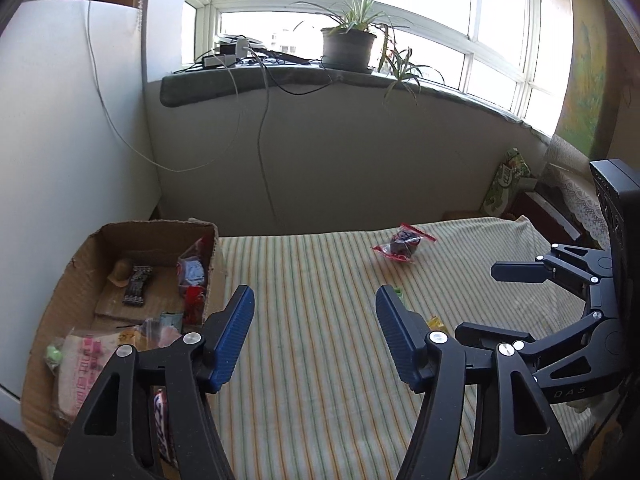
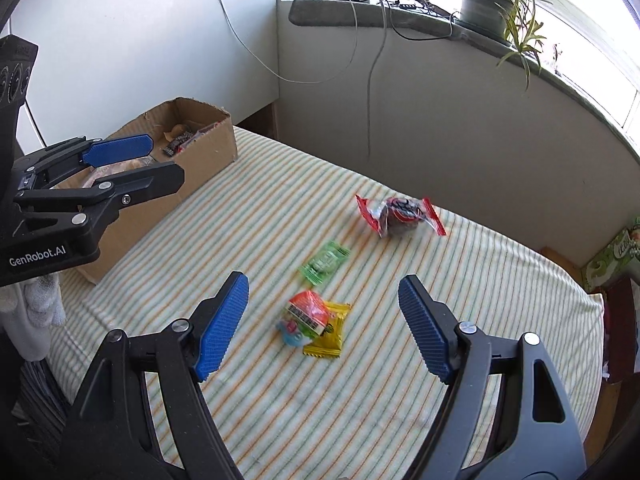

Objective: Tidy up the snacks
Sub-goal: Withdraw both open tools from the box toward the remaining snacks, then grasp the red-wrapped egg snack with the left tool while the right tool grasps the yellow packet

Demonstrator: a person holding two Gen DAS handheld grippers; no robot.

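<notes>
A cardboard box (image 1: 60, 300) at the table's left holds several snack packets; it also shows in the right wrist view (image 2: 204, 152). On the striped cloth lie a red-ended clear packet with a dark snack (image 2: 400, 216) (image 1: 404, 246), a green packet (image 2: 325, 262), and an orange-topped packet (image 2: 308, 314) on a yellow packet (image 2: 330, 334). My right gripper (image 2: 322, 320) is open, hovering over the orange and yellow packets. My left gripper (image 1: 314, 330) is open and empty beside the box. Each gripper shows in the other's view: the right one (image 1: 500, 304), the left one (image 2: 160, 160).
The table carries a striped cloth (image 2: 280, 400). A white wall panel (image 1: 60, 160) stands behind the box. A windowsill (image 1: 280, 80) with a potted plant (image 1: 348, 44) and cables runs along the back. A green carton (image 2: 612, 260) sits past the table's right end.
</notes>
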